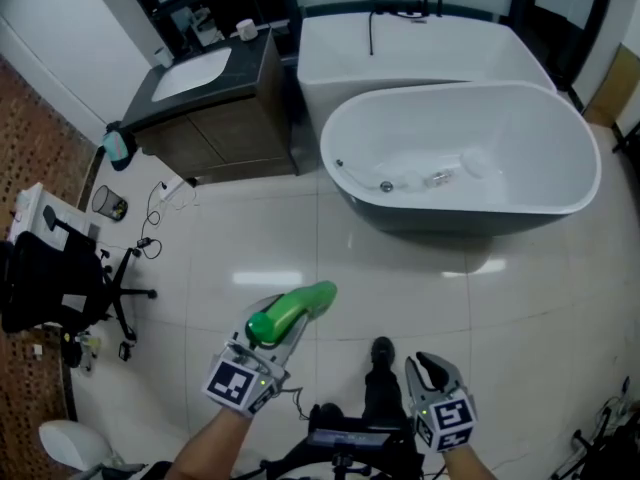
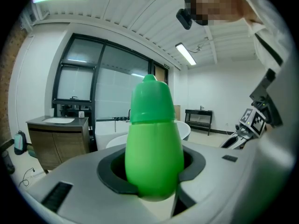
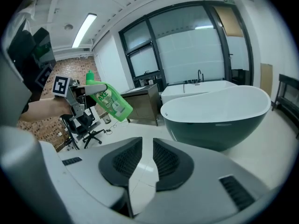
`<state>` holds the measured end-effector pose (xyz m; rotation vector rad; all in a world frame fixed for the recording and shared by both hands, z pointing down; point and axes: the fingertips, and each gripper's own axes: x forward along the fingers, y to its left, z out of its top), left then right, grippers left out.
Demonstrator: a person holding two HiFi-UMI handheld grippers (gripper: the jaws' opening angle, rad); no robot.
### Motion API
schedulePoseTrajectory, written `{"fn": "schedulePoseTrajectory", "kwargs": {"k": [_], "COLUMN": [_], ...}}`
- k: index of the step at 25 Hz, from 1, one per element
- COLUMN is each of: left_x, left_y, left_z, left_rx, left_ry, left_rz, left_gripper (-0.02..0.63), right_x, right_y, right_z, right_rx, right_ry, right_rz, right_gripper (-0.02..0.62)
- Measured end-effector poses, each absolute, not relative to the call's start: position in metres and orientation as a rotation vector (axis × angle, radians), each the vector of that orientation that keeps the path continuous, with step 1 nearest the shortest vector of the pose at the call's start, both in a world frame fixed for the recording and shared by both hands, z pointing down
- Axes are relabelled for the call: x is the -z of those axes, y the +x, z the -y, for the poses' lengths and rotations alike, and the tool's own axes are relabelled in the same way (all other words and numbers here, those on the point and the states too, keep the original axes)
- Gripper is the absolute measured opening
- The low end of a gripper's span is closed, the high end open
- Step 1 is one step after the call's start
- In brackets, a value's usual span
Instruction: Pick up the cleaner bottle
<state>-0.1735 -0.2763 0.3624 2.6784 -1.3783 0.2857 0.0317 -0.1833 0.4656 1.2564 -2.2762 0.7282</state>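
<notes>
Glossy white tiled floor (image 1: 400, 278) carries a freestanding bathtub (image 1: 450, 223) at one o'clock, a vanity cabinet (image 1: 225, 133) at eleven and an office chair (image 1: 60, 283) at nine.

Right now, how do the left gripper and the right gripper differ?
The left gripper is shut on the green cleaner bottle; the right gripper holds nothing. The left gripper's jaws stand wide around the bottle's body; the right gripper's jaws leave only a narrow gap. Both hang above the tiled floor.
</notes>
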Motion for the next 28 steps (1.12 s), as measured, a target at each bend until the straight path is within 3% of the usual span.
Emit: {"fn": "schedulePoseTrajectory", "kwargs": {"k": [28], "left_x": [-0.260], "left_y": [-0.211], "left_z": [0.151], "left_rx": [-0.080], "left_ry": [2.776], "left_rz": [1.426], "left_gripper": [0.175], "right_x": [-0.382], "right_y": [0.007], "right_z": [0.108], "right_rx": [-0.521], "right_ry": [1.397], "right_rz": [2.357], "right_gripper": [0.071]}}
